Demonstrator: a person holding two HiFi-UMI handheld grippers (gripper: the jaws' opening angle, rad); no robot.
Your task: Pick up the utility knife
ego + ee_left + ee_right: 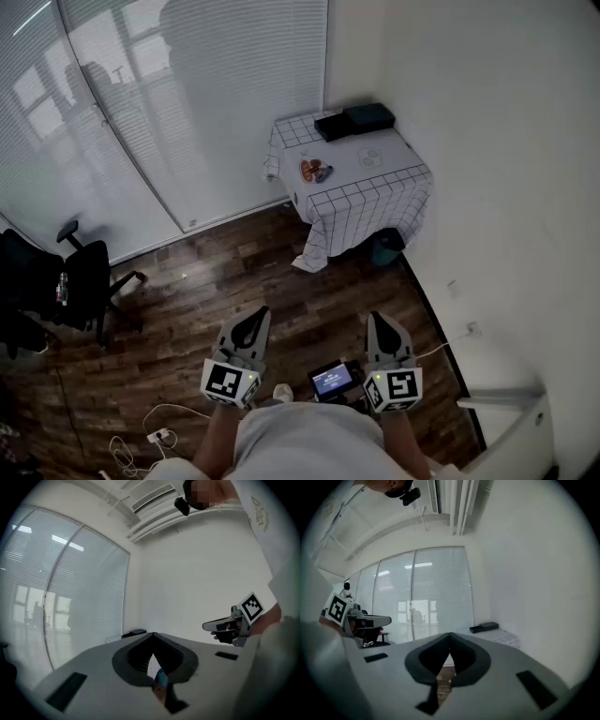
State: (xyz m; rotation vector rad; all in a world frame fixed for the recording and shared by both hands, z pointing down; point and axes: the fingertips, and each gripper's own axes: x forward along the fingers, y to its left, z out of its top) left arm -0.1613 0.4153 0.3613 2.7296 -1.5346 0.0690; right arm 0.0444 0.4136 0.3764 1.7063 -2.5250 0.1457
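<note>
Well, the step in hand is only the approach. The person stands on the wooden floor [244, 272] at the near side of the room, and the cloth-draped surface [398, 155] sits well apart in the far corner, against the right wall. Two black boxes [352, 120] lie along its far edge. Left of its middle lies the utility knife [315, 171], as I judge the small orange and blue thing there to be; it is too small to tell blade end from handle. Both grippers are held low, close to the body and roughly level. The left gripper [251, 323] has its fingers clenched tip to tip on nothing, and the right gripper [382, 323] is the same, with only floor showing through the gap behind its meeting tips. To do this well, I would walk up until the knife is in easy reach rather than stretch across the cloth. Pick one gripper and release its fingers wide before it comes down. Then turn it so the fingers straddle the narrow width of the handle, away from the blade end. The cloth looks loose and could bunch or drag, so the fingers should close on the knife alone and lift straight up.
</note>
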